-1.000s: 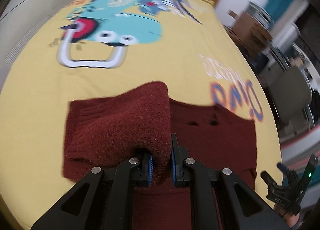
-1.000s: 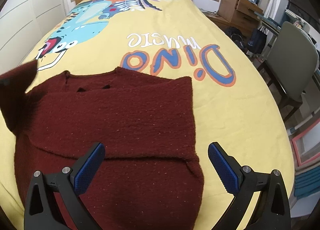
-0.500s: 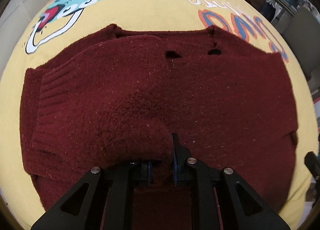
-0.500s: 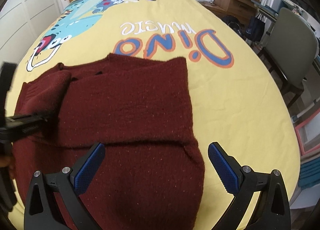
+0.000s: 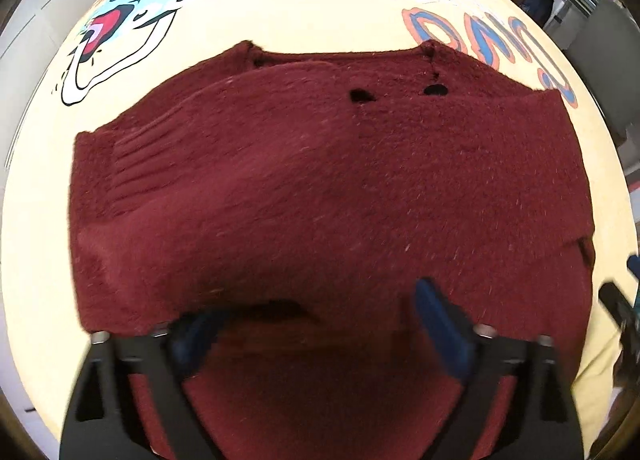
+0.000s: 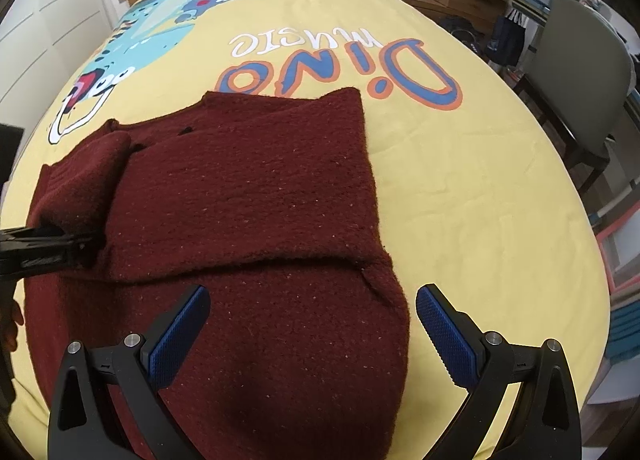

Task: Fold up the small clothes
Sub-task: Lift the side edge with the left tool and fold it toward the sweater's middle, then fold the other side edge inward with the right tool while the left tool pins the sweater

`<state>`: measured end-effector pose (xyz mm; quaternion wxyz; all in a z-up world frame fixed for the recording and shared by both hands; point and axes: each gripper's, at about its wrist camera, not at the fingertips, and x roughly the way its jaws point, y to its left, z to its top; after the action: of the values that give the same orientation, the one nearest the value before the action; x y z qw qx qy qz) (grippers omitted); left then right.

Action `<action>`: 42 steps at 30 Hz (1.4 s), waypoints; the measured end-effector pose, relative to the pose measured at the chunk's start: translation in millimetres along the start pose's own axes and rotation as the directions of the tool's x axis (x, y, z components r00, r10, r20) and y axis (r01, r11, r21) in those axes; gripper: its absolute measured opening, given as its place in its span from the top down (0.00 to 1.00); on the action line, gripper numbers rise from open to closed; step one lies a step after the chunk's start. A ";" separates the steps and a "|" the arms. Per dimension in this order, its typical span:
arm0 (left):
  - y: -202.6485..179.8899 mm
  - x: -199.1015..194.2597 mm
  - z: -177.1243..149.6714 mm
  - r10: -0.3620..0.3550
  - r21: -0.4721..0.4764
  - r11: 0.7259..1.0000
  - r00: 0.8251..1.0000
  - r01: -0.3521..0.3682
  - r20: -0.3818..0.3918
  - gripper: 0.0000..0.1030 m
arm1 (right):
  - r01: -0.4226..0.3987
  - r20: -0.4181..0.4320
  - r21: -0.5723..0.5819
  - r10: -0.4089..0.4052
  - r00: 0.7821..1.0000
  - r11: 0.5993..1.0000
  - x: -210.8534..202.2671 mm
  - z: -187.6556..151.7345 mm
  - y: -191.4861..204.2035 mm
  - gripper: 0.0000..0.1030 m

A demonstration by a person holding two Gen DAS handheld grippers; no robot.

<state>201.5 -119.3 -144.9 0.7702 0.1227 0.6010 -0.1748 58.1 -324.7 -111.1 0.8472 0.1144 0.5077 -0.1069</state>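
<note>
Maroon sweater sleeve folded inward; with left gripper and right gripper wide, empty, fold the hem toward the bed's headboard edge.

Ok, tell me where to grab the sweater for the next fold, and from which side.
Grip the sweater at its bottom hem, nearest the right gripper, coming in low from the near edge of the bed. Both sleeves appear folded in, so the free bottom hem is likely what folds next.

The left tool is motion-blurred. The sweater hem runs out of frame beneath it, hiding the bedspread underneath.
</note>
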 end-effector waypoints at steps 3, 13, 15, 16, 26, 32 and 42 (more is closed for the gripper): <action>21.3 -10.1 -11.5 -0.009 -0.005 1.000 1.000 0.009 0.015 0.02 | -0.009 -0.002 -0.004 0.009 1.000 1.000 -1.2 -0.9 0.5 0.00; 125.9 -16.2 -46.3 0.111 -0.136 0.985 0.994 -0.107 0.023 0.01 | -0.096 0.019 -0.059 0.097 0.995 0.994 -2.4 -3.2 24.7 0.00; 143.8 -6.6 -51.0 0.131 -0.159 0.979 0.991 -0.128 0.008 0.01 | -0.107 0.039 -0.102 0.111 0.993 0.989 -4.5 -2.8 37.4 0.00; 151.2 0.0 -52.3 0.137 -0.169 0.976 0.991 -0.136 -0.002 0.01 | -0.106 0.043 -0.119 0.112 0.993 0.987 -5.0 -2.5 43.7 0.00; 164.9 42.8 -32.2 0.144 -0.181 0.973 0.990 -0.141 0.007 0.01 | -0.126 0.022 -0.256 0.136 0.990 0.958 0.7 23.4 121.3 0.00; 168.3 56.3 -26.7 0.112 -0.195 0.974 0.994 -0.114 -0.017 0.01 | -0.160 -0.027 -0.387 0.162 0.986 0.908 12.1 48.2 197.1 0.00; 177.2 61.6 -6.6 0.077 -0.139 0.987 0.996 -0.081 -0.035 0.12 | -0.157 -0.178 -0.518 0.074 0.981 0.841 50.8 57.1 288.1 0.05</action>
<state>282.8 36.9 -209.9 0.7743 0.0946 0.6177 -0.0999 214.9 -71.3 -105.3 0.8100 -0.0853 0.5720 0.0975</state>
